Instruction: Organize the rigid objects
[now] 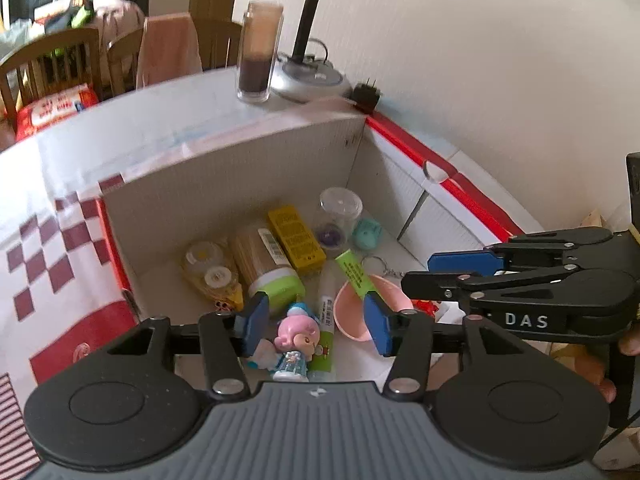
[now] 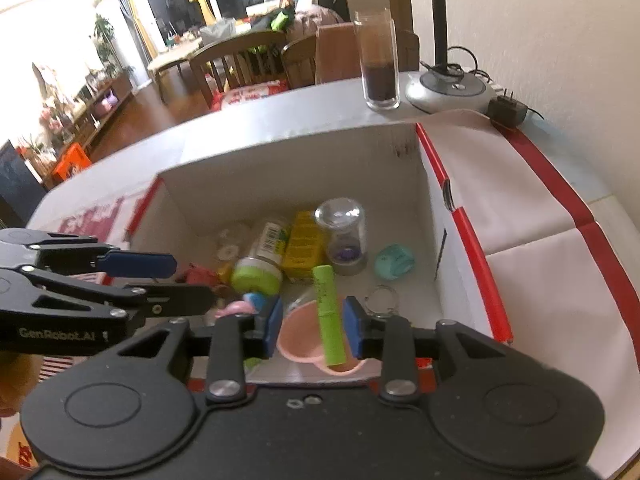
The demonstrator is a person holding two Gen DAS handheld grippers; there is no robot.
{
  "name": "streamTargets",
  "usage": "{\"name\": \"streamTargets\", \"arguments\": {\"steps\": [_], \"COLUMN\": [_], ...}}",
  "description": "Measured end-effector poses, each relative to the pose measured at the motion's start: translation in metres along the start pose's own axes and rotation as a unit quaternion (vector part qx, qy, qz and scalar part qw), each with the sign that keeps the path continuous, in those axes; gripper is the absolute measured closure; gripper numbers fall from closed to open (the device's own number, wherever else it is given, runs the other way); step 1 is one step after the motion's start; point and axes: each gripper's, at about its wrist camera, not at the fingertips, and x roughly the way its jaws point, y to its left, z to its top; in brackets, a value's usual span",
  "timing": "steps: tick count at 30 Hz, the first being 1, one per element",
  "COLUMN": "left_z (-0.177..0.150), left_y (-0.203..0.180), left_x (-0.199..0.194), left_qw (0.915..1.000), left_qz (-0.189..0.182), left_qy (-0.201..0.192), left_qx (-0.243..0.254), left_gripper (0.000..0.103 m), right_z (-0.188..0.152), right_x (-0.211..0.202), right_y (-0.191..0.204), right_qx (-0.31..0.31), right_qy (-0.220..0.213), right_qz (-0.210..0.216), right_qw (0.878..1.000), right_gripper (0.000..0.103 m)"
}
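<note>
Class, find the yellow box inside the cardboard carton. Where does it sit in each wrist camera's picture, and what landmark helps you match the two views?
Left wrist view: the yellow box lies just above centre, right of the green-capped jar.
Right wrist view: the yellow box sits near centre, left of the clear cup.
Shared landmark: the teal toy, lying right of the clear cup.

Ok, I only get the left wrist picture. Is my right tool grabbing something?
Observer: No. The right tool is open and empty; the green tube just shows in its gap.
Operator: Anything fun far off in the room?
Observer: A yellow giraffe toy stands far back.
Operator: And on the floor?
Observer: An orange crate sits at the far left.
</note>
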Motion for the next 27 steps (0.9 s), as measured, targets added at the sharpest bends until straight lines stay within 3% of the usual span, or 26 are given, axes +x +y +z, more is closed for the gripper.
{"name": "streamTargets", "arguments": {"steps": [4,7,11,16,23,27], "left_z": [-0.004,-0.007,-0.012,-0.022,-0.036,-0.045], "left_y": [-0.002,-0.003,-0.003,0.002,0.01,0.013], "left_x": [-0.018,-0.031,-0.048,-0.07,-0.094,-0.104], "left_qw": [0.9997,0.9992,0.998,0.9966,0.9956,0.9949], "left_qz": [0.001,0.0,-0.004,-0.014,-0.015,-0.019], "left_qy": [-0.022,-0.036,-0.053,-0.07,-0.081,-0.087], "left_qx": [0.012,0.019,0.034,0.039,0.045,0.048], "left_gripper": [0.05,0.042,0.042,0.034,0.032,0.024], "right_z": [-0.003,-0.006,-0.012,-0.019,-0.029,-0.034], "right_x": [-0.015,-0.026,-0.038,-0.054,-0.071,-0.077], "right_y": [0.009,0.018,0.031,0.049,0.067,0.075], "right_qx": [0.006,0.01,0.016,0.024,0.028,0.032], "right_qy": [-0.02,-0.039,-0.059,-0.083,-0.108,-0.124], "right_qz": [0.006,0.006,0.005,-0.001,-0.007,-0.009], "right_qw": [1.0,0.999,0.998,0.996,0.994,0.992], "right_gripper": [0.067,0.059,0.049,0.044,0.023,0.014]}}
